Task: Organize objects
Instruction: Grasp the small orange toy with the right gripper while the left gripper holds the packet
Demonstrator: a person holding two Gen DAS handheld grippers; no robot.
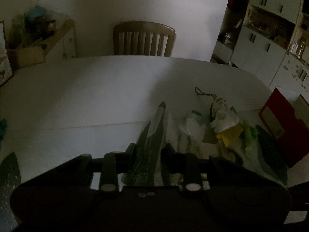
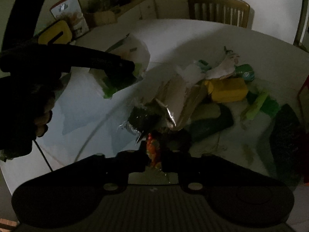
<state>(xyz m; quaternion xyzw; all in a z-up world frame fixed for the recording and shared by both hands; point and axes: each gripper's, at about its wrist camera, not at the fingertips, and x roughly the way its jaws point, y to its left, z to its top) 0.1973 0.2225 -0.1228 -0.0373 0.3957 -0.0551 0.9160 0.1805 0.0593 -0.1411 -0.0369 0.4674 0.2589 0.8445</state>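
Observation:
In dim light, my left gripper (image 1: 149, 148) is shut on a green-and-white plastic bag (image 1: 153, 131) that sticks out forward over the white table (image 1: 77, 96). The right wrist view shows this same left gripper (image 2: 132, 70) above the table's left side, with the bag (image 2: 119, 81) hanging from it. My right gripper (image 2: 154, 148) is shut on a crumpled foil packet (image 2: 141, 121) with orange print. It hovers at the near edge of a pile of wrappers: a yellow packet (image 2: 227, 89), a dark green packet (image 2: 210, 119) and a white bag (image 2: 222, 67).
A wooden chair (image 1: 143, 38) stands behind the table's far edge. A red box (image 1: 280, 123) sits at the right edge. A printed carton (image 2: 71, 17) and a yellow object (image 2: 56, 34) stand at the back left. A person's hand (image 2: 42, 119) holds the left gripper.

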